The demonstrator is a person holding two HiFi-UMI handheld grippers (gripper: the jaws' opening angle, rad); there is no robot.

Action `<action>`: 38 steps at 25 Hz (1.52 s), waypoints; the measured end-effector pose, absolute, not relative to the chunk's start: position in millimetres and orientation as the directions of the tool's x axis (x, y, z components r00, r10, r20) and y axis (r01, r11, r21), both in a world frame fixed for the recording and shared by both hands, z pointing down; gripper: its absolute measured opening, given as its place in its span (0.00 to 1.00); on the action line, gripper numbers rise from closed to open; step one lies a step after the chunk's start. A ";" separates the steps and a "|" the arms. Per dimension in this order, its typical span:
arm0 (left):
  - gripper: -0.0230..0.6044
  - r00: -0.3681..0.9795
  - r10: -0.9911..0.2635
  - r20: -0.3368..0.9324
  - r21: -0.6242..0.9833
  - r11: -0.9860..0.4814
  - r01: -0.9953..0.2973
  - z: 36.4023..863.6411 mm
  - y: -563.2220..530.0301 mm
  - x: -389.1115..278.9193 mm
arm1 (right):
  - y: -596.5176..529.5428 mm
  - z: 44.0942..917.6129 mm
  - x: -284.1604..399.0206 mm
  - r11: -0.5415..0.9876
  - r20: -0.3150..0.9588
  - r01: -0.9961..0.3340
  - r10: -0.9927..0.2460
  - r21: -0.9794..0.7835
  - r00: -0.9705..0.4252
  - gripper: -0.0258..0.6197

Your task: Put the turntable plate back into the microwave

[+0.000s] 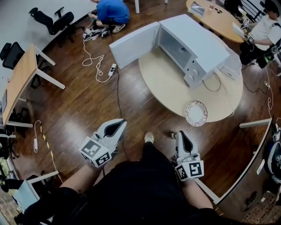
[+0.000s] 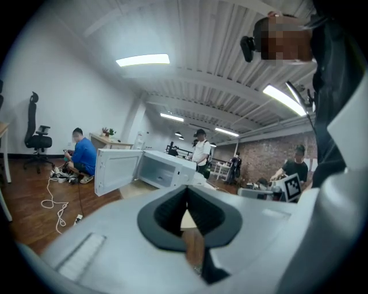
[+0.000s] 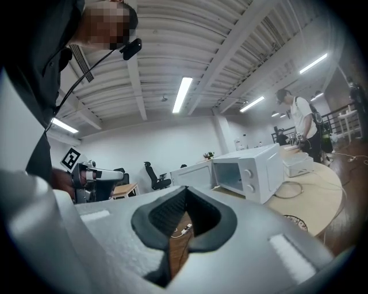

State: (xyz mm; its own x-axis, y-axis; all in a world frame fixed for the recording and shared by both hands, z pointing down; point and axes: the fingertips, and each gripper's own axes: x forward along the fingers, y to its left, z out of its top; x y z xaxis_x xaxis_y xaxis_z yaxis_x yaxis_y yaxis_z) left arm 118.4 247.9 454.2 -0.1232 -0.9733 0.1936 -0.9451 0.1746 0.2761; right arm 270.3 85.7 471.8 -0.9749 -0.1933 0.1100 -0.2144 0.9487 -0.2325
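Nearest the person, the left gripper [image 1: 116,127] and the right gripper [image 1: 181,138] are held low in front of the body over the wooden floor [image 1: 79,110], both pointing toward the round desk [image 1: 167,85]. Each gripper's jaws are pressed together at the tips with nothing between them, so neither carries anything. I read this as the approach step, with the plate not yet picked up.

The turntable plate [image 1: 196,113] lies flat at the desk's near edge, ahead of the right gripper and a little to its right, well apart from the microwave [image 1: 197,48]. The next move likely calls for the right gripper's jaws to spread before they reach the rim. Because the plate lies flat, the part of its rim closest to the desk edge looks the easiest place to pinch.

Between the plate and the microwave the desk is mostly bare, but a cord [image 1: 213,83] loops beside the microwave's control side and could snag a low carry. The door [image 1: 131,44] stands swung wide to the left, jutting past the desk's side. The cavity [image 1: 173,46] is open, and the plate would have to go in level.

On the floor left of the desk lie a black cable [image 1: 117,90] and a power strip [image 1: 112,69], off the straight path. Farther off, a crouching person [image 1: 112,11] stays well clear.
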 end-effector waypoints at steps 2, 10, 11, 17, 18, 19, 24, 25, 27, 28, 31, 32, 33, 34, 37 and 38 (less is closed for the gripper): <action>0.04 -0.127 -0.971 0.204 0.276 0.181 -0.944 451.9 237.7 110.8 | 76.0 473.1 262.2 0.945 0.117 -0.215 -0.191 -0.245 -0.975 0.04; 0.04 -0.175 -0.963 0.203 0.229 0.221 -0.948 434.2 208.3 79.2 | 35.4 473.5 225.2 0.944 0.113 -0.204 -0.180 -0.261 -0.977 0.04; 0.04 -0.181 -0.962 0.202 0.224 0.226 -0.948 433.1 204.9 75.3 | 30.5 474.7 221.2 0.945 0.114 -0.205 -0.181 -0.255 -0.977 0.04; 0.04 -0.176 -0.966 0.190 0.203 0.214 -0.956 431.5 180.6 60.7 | 2.3 487.0 207.6 0.938 0.139 -0.237 -0.207 -0.254 -0.968 0.04; 0.04 -0.177 -0.967 0.182 0.203 0.213 -0.956 429.1 176.0 59.9 | -2.0 489.1 206.0 0.937 0.145 -0.237 -0.205 -0.255 -0.968 0.04; 0.04 -0.176 -0.969 0.176 0.200 0.210 -0.957 426.6 171.9 59.8 | -5.7 491.1 204.0 0.937 0.151 -0.237 -0.203 -0.257 -0.967 0.04; 0.04 -0.185 -0.966 0.180 0.179 0.217 -0.960 421.7 170.4 54.9 | -5.3 486.5 187.6 0.944 0.152 -0.206 -0.171 -0.257 -0.973 0.04; 0.04 -0.193 -0.964 0.184 0.178 0.226 -0.958 422.4 172.2 51.2 | -3.3 484.0 183.2 0.947 0.147 -0.195 -0.161 -0.254 -0.976 0.04; 0.04 -0.211 -0.960 0.186 0.178 0.244 -0.953 423.3 173.9 43.0 | -2.1 482.4 176.1 0.953 0.143 -0.179 -0.147 -0.245 -0.979 0.04; 0.04 -0.218 -0.959 0.182 0.175 0.250 -0.952 422.9 173.7 39.2 | -2.9 483.0 173.5 0.954 0.145 -0.174 -0.141 -0.243 -0.979 0.04; 0.04 -0.231 -0.958 0.170 0.167 0.258 -0.952 422.1 172.4 31.2 | -4.0 485.6 168.1 0.957 0.155 -0.161 -0.125 -0.243 -0.980 0.04; 0.04 -0.230 -0.958 0.170 0.166 0.257 -0.952 423.6 172.0 30.0 | -3.9 485.7 166.7 0.958 0.157 -0.158 -0.122 -0.241 -0.980 0.04; 0.04 -0.225 -0.959 0.172 0.165 0.254 -0.953 425.9 171.2 29.4 | -4.1 485.7 165.2 0.958 0.159 -0.158 -0.122 -0.238 -0.980 0.04; 0.04 -0.218 -0.960 0.175 0.162 0.247 -0.955 428.4 169.8 29.0 | -5.0 485.6 163.4 0.959 0.161 -0.160 -0.124 -0.234 -0.979 0.04; 0.04 -0.197 -0.965 0.174 0.137 0.221 -0.966 432.1 162.5 24.4 | -10.8 484.9 155.4 0.962 0.165 -0.168 -0.134 -0.215 -0.977 0.04; 0.04 -0.190 -0.967 0.169 0.128 0.212 -0.969 432.1 159.2 21.4 | -13.4 484.8 152.0 0.963 0.166 -0.172 -0.139 -0.207 -0.976 0.04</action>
